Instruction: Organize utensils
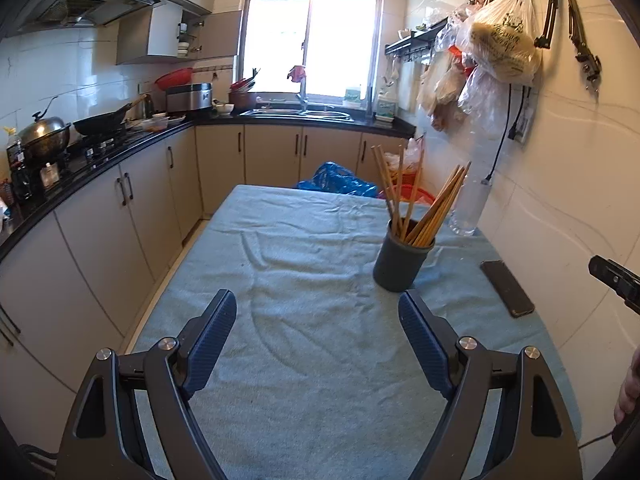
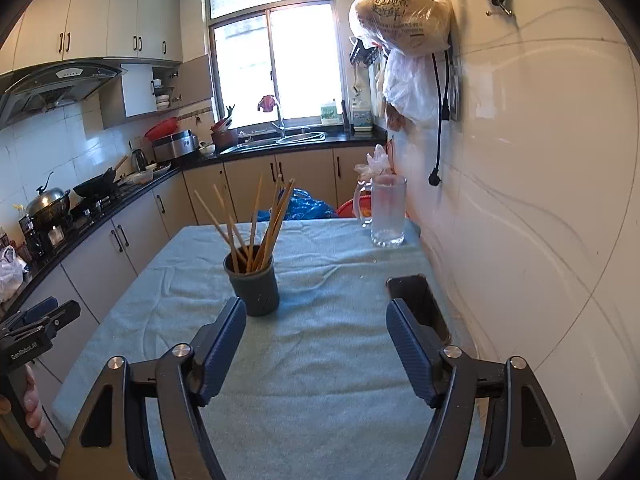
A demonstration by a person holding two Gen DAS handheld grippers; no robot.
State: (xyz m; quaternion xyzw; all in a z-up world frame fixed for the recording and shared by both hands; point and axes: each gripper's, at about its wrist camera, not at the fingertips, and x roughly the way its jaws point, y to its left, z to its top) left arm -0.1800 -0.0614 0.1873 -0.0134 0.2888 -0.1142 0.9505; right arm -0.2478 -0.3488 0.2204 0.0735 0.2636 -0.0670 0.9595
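Chopsticks home in the cup, both grippers idle.

Left gripper (image 1: 318, 330) and right gripper (image 2: 316, 338) hovering over the cloth-covered worktop (image 1: 304, 360), jaws wide apart, holding nothing. Chopsticks (image 2: 256, 226) fanned upright in the dark cup (image 2: 253, 286) mid-worktop, probably gathered there to stay tidy. Mug (image 2: 386, 210) and phone (image 1: 507, 288) parked by the wall, clear of the work.

Both wrist views face window over table (image 1: 304, 264); share chopstick cup (image 1: 402, 258).
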